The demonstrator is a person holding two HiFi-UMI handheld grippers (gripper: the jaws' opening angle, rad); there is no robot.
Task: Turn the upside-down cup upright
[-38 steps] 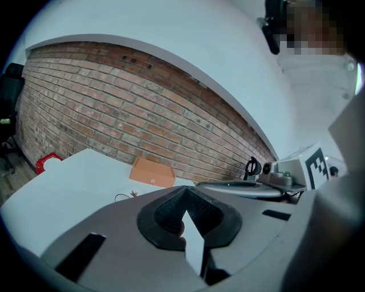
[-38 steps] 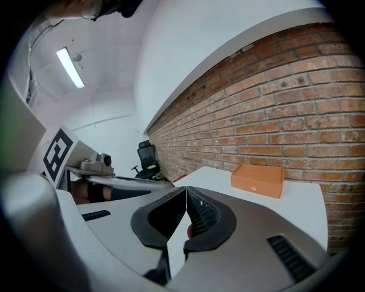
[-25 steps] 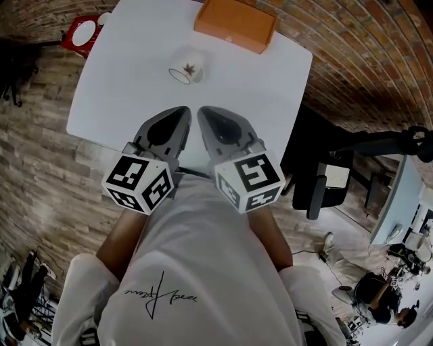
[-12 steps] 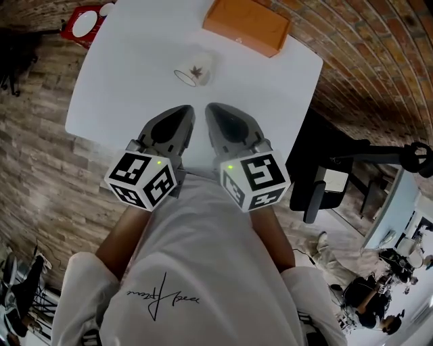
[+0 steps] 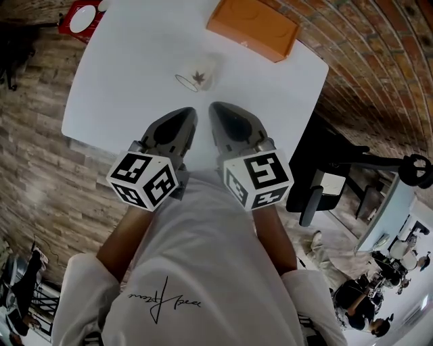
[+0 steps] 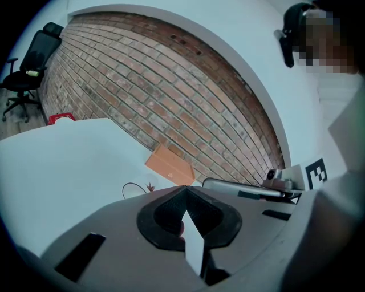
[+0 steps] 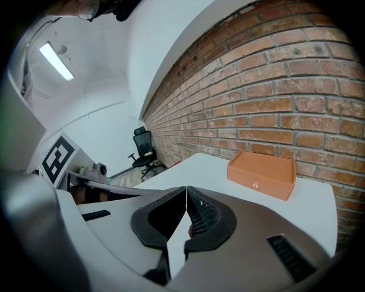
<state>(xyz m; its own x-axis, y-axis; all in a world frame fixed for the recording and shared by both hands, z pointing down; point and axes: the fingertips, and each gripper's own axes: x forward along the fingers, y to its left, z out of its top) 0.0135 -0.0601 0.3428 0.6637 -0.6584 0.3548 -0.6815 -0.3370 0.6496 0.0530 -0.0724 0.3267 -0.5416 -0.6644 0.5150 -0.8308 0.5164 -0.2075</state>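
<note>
While we hold both tools close in front of our white shirt (image 5: 196, 270), no part of the turning is under way. The left gripper (image 5: 190, 113) has its jaws pressed together on nothing. The right gripper (image 5: 215, 108), just beside it, is closed and empty too; each gripper view shows its tips meeting. Both noses reach just over the near edge of the white table (image 5: 122, 88).

Farther out, near the middle of the table and well apart from both tools, is the cup (image 5: 198, 71). It is small and white, with a brown leaf printed on its wall. Its dark rim line reads as an oval turned toward us and to the left, so we cannot tell whether it stands on its rim or lies tipped onto its side.

We judge it light and stiff, and if it is glazed, the wall will be smooth and slippery. It may chip if it is knocked or dropped. We would open one gripper wide and take the cup across its wall, around mid-height, where the jaws can bear on both sides. That hold should carry it through the turn. Pinching at the very rim looks likely to let it swing or slip.

Beyond the cup, an orange box (image 5: 254, 27) lies near the far edge by the brick wall. At the far left corner sits a red thing (image 5: 80, 19) with a white round patch, on the table or past it we cannot tell
</note>
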